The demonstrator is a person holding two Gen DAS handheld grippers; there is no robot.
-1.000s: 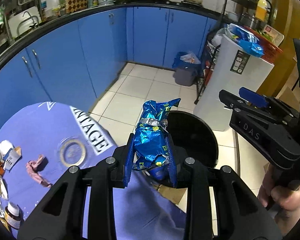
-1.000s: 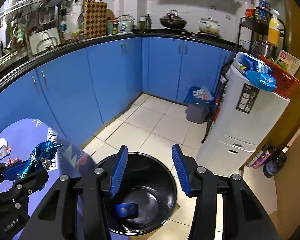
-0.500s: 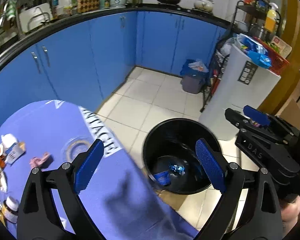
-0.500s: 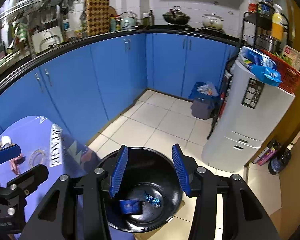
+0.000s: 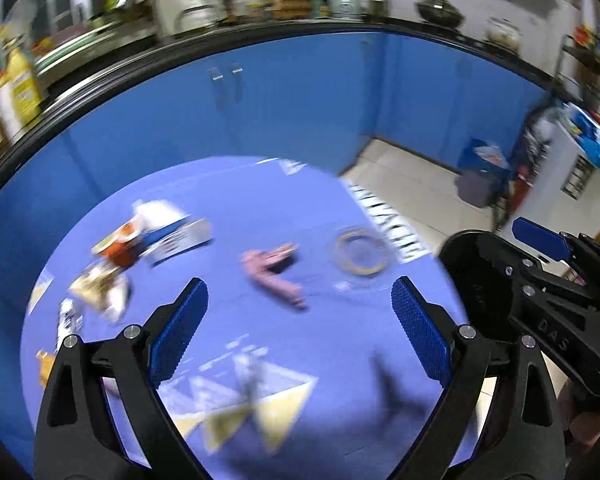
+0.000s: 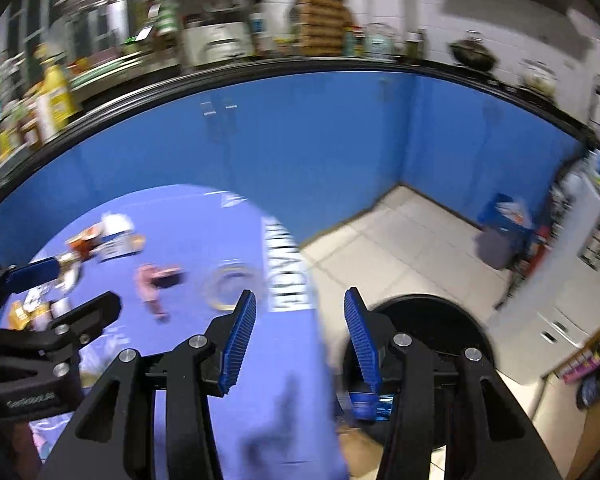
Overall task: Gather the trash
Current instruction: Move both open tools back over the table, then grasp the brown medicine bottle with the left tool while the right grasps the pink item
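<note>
My left gripper (image 5: pixel 300 330) hangs open over the purple tablecloth (image 5: pixel 320 352) with nothing between its blue pads. Ahead of it lie a pink wrapper (image 5: pixel 272 272), a round ring (image 5: pixel 362 252), a white box (image 5: pixel 176 236), an orange cup (image 5: pixel 116 246) and a crumpled wrapper (image 5: pixel 96 284). My right gripper (image 6: pixel 300 340) is open and empty, above the table's right edge. The black bin (image 6: pixel 432 320) stands on the floor just right of it, with blue trash (image 6: pixel 364 398) inside. The pink wrapper (image 6: pixel 152 280) and ring (image 6: pixel 228 284) show there too. Both views are blurred.
Blue cabinets (image 5: pixel 280 112) curve behind the table under a crowded counter. A small grey bin (image 6: pixel 496 244) and a white fridge (image 6: pixel 592 240) stand at the far right on the tiled floor (image 6: pixel 400 248). More small packets (image 5: pixel 68 320) lie at the table's left edge.
The left gripper let the blue snack bag fall into the black bin and opened wide. Both grippers then swung left, from over the bin toward the table.
</note>
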